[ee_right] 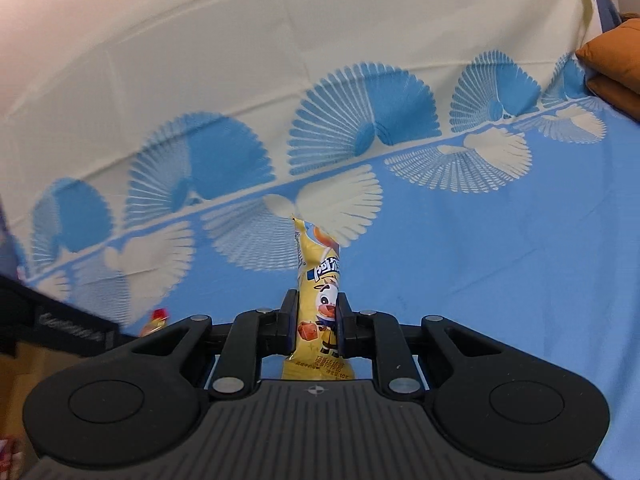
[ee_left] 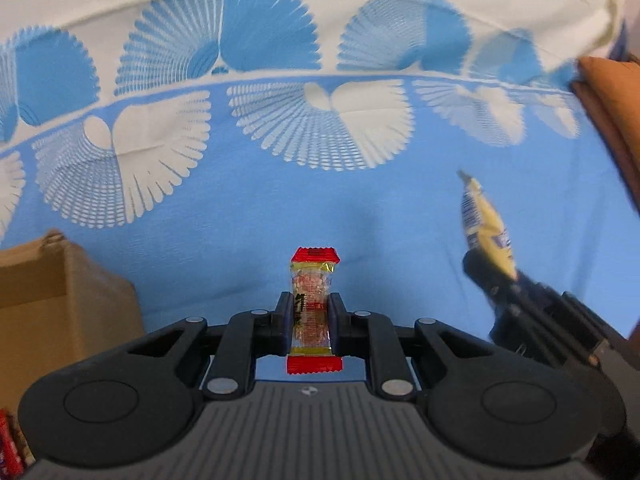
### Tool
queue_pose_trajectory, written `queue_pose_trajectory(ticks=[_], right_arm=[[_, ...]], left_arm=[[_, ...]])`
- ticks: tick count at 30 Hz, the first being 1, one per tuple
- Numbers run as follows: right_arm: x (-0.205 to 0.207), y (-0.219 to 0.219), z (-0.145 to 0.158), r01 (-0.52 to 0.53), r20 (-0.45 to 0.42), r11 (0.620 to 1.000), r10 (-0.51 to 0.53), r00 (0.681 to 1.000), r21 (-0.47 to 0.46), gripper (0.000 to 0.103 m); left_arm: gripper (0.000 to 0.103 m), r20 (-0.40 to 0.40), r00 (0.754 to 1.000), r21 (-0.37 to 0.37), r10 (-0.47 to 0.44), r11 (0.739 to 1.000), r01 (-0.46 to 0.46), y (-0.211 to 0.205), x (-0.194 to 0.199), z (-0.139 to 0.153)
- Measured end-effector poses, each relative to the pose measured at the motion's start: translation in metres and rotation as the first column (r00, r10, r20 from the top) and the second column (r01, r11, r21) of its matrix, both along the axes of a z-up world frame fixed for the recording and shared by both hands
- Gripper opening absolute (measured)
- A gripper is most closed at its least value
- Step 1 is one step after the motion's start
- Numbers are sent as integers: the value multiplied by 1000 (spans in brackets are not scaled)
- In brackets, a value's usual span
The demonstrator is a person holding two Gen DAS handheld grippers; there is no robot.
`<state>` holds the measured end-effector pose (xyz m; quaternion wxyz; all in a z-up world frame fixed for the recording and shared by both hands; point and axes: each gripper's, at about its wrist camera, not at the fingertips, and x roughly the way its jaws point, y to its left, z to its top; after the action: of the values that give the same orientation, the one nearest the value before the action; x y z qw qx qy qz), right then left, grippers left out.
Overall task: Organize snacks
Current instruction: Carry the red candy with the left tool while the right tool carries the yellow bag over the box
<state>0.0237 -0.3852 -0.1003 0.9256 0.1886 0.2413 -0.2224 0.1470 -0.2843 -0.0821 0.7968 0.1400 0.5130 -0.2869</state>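
Snacks, two held clear of the blue fan-print cloth (ee_left: 280,208) for sorting: left gripper (ee_left: 311,322), fingers closed on red-ended clear packet (ee_left: 311,300), cardboard box (ee_left: 60,288) at nine o'clock; right gripper (ee_right: 318,326), fingers closed on yellow cow-print packet (ee_right: 320,292), pointing twelve o'clock.

My left wrist camera sits just behind the left tool (ee_left: 311,312), looking forward along its fingers and down onto the blue fan-patterned cloth (ee_left: 360,200) at close range. My right one does likewise behind the right tool (ee_right: 318,320), turned a little leftward. Both share that cloth and the orange cushion (ee_right: 612,64) at far right (each even catches the other's tool at its edge).
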Motion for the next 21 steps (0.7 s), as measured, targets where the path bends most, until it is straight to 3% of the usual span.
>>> queue_pose_trajectory(ticks=[11,21], right_arm=[[-107,80,59,-10,60,1000,11,998,-27,19],[-167,157,97,-79,74,991,87,993,-107,19]], left_arm=[[19,103,991,-73,-86,993,94,65,-111,78],[19,153,987,-104,-51,992,68,164,-172,112]])
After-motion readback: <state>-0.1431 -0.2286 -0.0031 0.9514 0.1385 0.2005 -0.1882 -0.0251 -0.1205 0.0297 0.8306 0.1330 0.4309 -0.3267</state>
